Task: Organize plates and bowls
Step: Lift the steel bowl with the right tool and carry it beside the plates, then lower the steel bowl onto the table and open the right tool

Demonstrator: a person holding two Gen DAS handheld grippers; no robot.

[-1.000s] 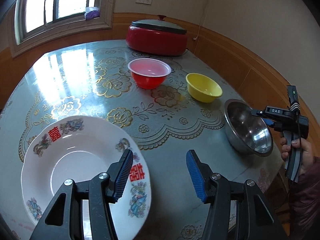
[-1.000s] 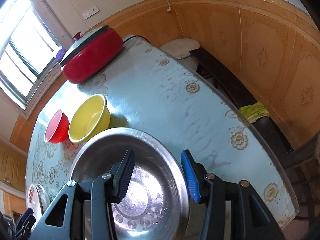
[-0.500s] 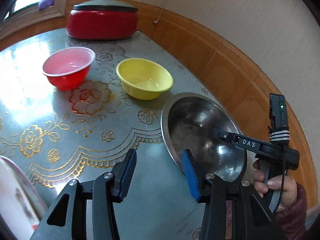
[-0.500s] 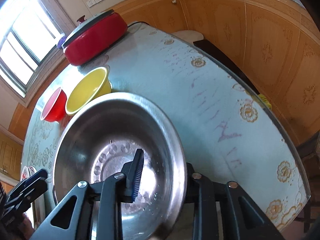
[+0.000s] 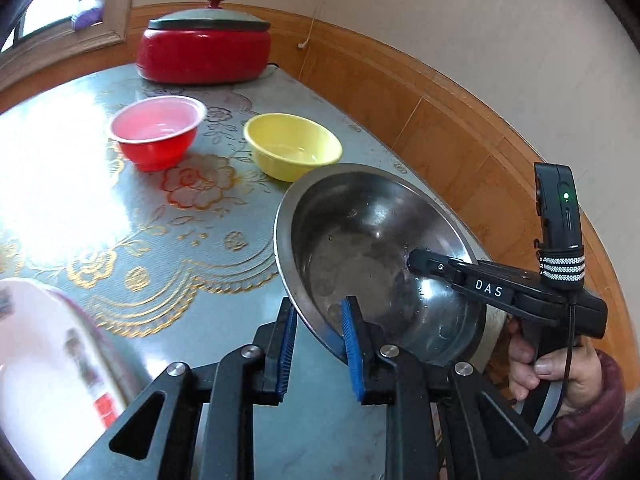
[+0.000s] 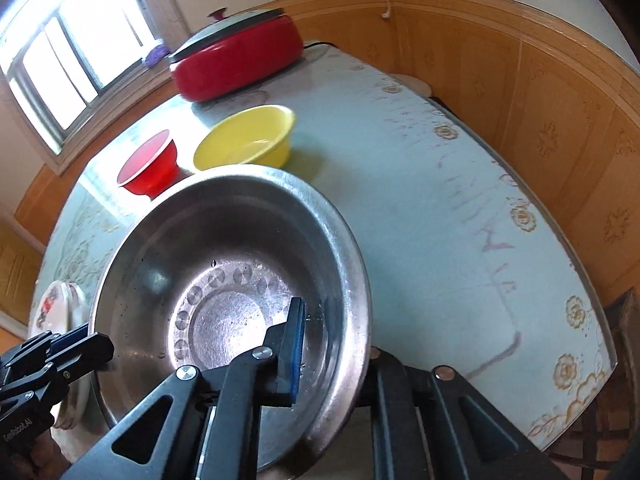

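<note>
The steel bowl (image 5: 372,256) sits tilted near the counter's edge, gripped from two sides. The left tool (image 5: 320,340) straddles the rim nearest it: one blue pad (image 5: 354,354) lies inside the bowl, the other outside against the wall, and its jaws have just been closing, with the rim now pinched between them. The right tool (image 6: 320,344) clamps the opposite rim (image 6: 352,280); its inner finger (image 6: 294,354) presses the inside wall while the outer finger is mostly hidden behind the metal. Its jaws too have just been closing, and now squeeze the thin wall. In the left wrist view the right tool (image 5: 416,264) reaches into the bowl from the right, held by a hand (image 5: 552,364) in a dark red sleeve.

Beyond the left tool, just past the steel bowl's far rim, stands a yellow bowl (image 5: 294,152), and to its left, a little apart, a red bowl (image 5: 158,132), both upright on the counter (image 5: 192,248), which wears a pale floral cover with gold patterning. Farther back is a red lidded pot (image 5: 204,50) near the wall. Low to the left of the left tool lies a white patterned plate (image 5: 60,352), blurred here; from the right wrist view it shows past the steel bowl's left side (image 6: 56,304).
</note>
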